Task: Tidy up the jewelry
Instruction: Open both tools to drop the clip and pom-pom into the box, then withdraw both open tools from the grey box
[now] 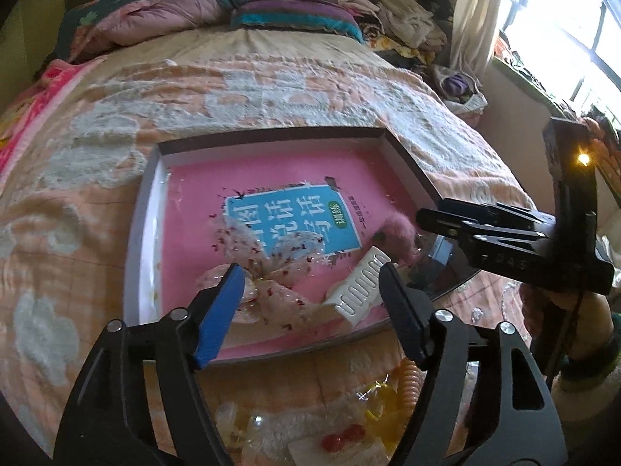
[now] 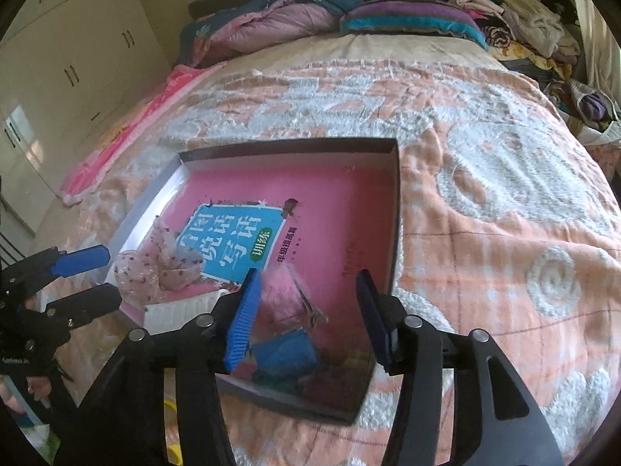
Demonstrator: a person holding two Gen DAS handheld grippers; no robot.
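A shallow grey box [image 1: 143, 209] [image 2: 396, 209] lies on the bed with a pink book [image 1: 271, 178] [image 2: 330, 202] as its floor. Inside are a sheer pink bow with red dots [image 1: 279, 295] [image 2: 163, 268], a white comb-like clip [image 1: 361, 283] [image 2: 182, 308], a fluffy pink hair clip [image 1: 399, 233] [image 2: 283, 291] and a blue piece [image 2: 287, 353]. My left gripper [image 1: 310, 295] [image 2: 97, 279] is open over the bow and the white clip. My right gripper [image 2: 306, 303] [image 1: 438, 229] is open, with the blurred fluffy clip between its pads, near the left one.
Loose pieces lie on the quilt in front of the box: a yellow spiral tie [image 1: 411, 384], red beads [image 1: 341, 439] and clear wrappers [image 1: 271, 431]. Pillows [image 2: 407, 19] and piled clothes [image 2: 535, 27] lie at the bed's far end; a window [image 1: 562, 27] is at the right.
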